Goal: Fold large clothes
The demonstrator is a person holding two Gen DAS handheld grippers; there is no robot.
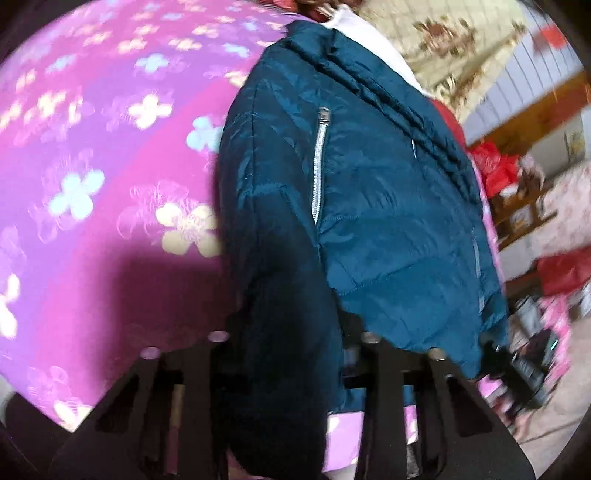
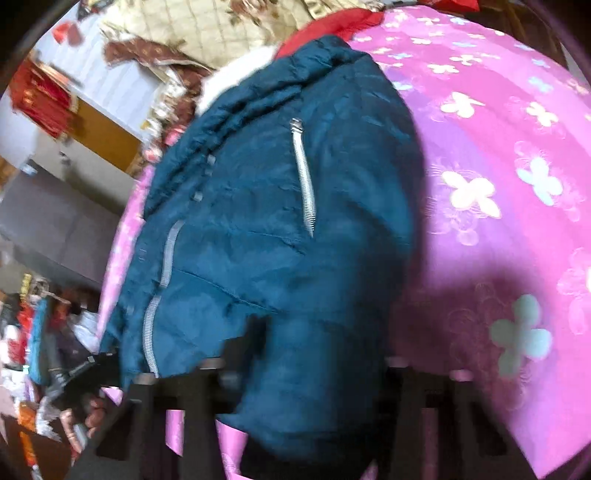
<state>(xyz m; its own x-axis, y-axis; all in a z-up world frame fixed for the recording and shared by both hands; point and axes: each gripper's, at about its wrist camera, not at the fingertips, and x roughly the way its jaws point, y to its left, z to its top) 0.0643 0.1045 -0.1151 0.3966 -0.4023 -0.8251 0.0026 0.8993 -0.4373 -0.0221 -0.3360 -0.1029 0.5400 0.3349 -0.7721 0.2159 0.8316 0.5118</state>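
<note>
A dark teal puffer jacket [image 1: 369, 206] with silver pocket zips lies on a pink flowered bedspread [image 1: 92, 166]. In the left wrist view my left gripper [image 1: 291, 369] stands at the jacket's near edge with a sleeve hanging between its black fingers [image 1: 192, 387]; the cloth fills the gap and the gripper looks shut on it. In the right wrist view the jacket [image 2: 266, 221] fills the middle and my right gripper [image 2: 303, 398] is likewise shut on a fold of sleeve between its fingers [image 2: 184, 406]. The other gripper and the hand holding it show at lower left [image 2: 85, 380].
The bedspread [image 2: 498, 184] stretches wide to one side of the jacket. A beige flowered quilt [image 2: 207, 29] and red cloth [image 2: 332, 29] lie at the bed's far end. Cluttered furniture and red bags [image 1: 495, 166] stand past the bed edge.
</note>
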